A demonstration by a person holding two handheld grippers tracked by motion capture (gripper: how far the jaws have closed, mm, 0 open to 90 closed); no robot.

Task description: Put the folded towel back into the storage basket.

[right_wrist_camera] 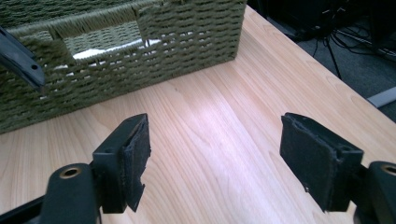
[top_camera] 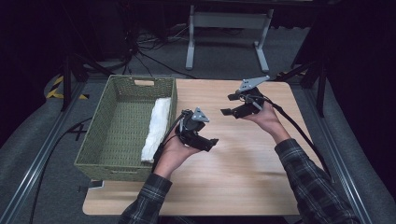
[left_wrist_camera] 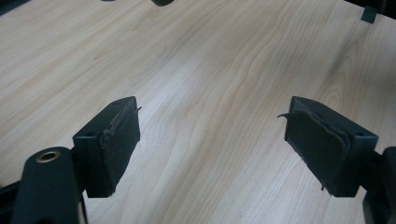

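A green woven basket [top_camera: 105,129] stands on the left part of the wooden table [top_camera: 243,172]. A rolled white towel [top_camera: 158,125] lies inside it along its right wall. My left gripper [top_camera: 211,143] hovers over the table just right of the basket, open and holding nothing. In the left gripper view its pads [left_wrist_camera: 122,142] are wide apart over bare wood. My right gripper [top_camera: 227,104] is held above the table's middle back, open and holding nothing. The right gripper view faces the basket [right_wrist_camera: 187,42], with white towel [right_wrist_camera: 102,49] showing through its handle slot.
A white desk frame [top_camera: 224,32] and loose cables [top_camera: 154,60] lie on the grey floor beyond the table. Metal rails [top_camera: 42,154] run along both sides. Bare wood [top_camera: 243,186] stretches in front of and to the right of the hands.
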